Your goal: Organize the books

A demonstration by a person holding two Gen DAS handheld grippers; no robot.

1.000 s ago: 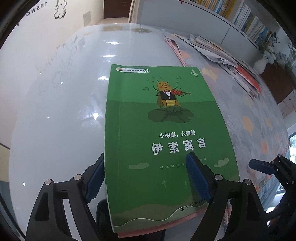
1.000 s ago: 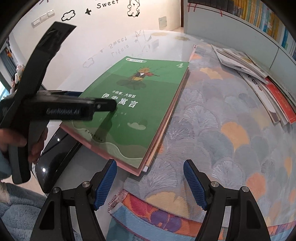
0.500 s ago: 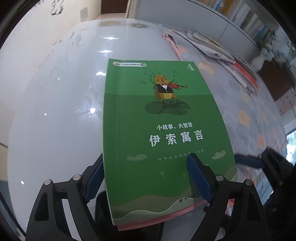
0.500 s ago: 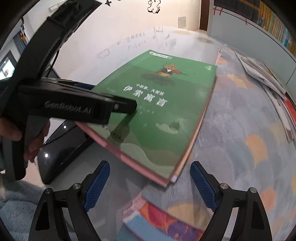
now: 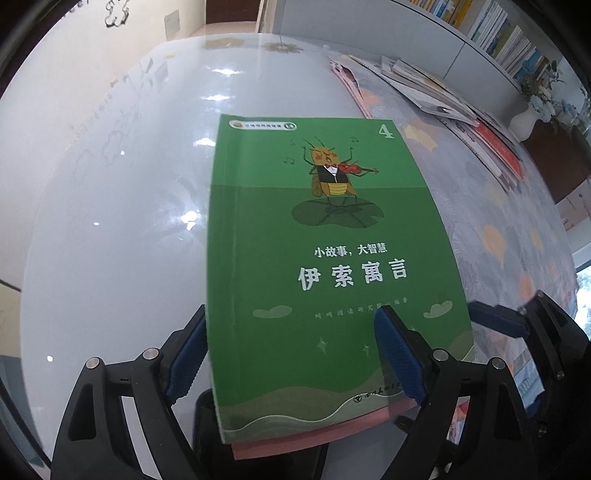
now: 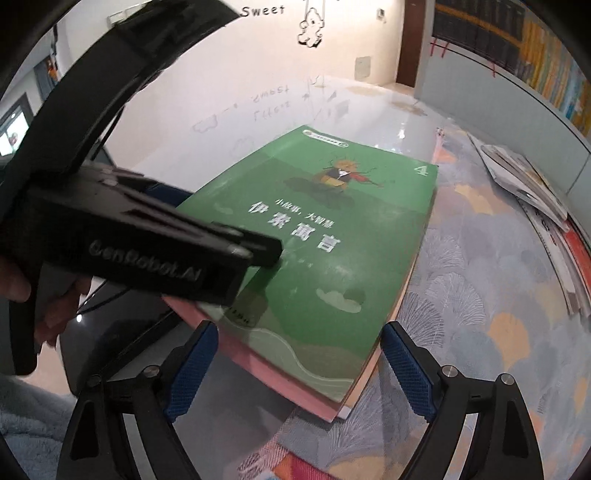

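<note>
A green book (image 5: 325, 251) with a violin-playing insect and the number 4 on its cover lies on top of a pink book (image 5: 314, 437) at the near edge of the white table. My left gripper (image 5: 291, 354) is wide open around the stack's near end, one finger beside its left edge, one finger (image 5: 397, 354) resting over the cover. The right wrist view shows the green book (image 6: 332, 266), the pink book (image 6: 258, 365) under it, and the left gripper (image 6: 155, 236) over the cover. My right gripper (image 6: 299, 369) is open, straddling the stack's near corner.
A patterned tablecloth (image 6: 480, 295) covers the right part of the table. Several books and magazines (image 5: 443, 99) lie spread along its far right side. A bookshelf (image 5: 498, 33) and a white vase (image 5: 524, 118) stand beyond. A dark device (image 6: 110, 332) lies at the table's near edge.
My right gripper has moved in toward the stack's near corner, which now lies between its fingers. The left gripper has stayed around the stack, still open.
</note>
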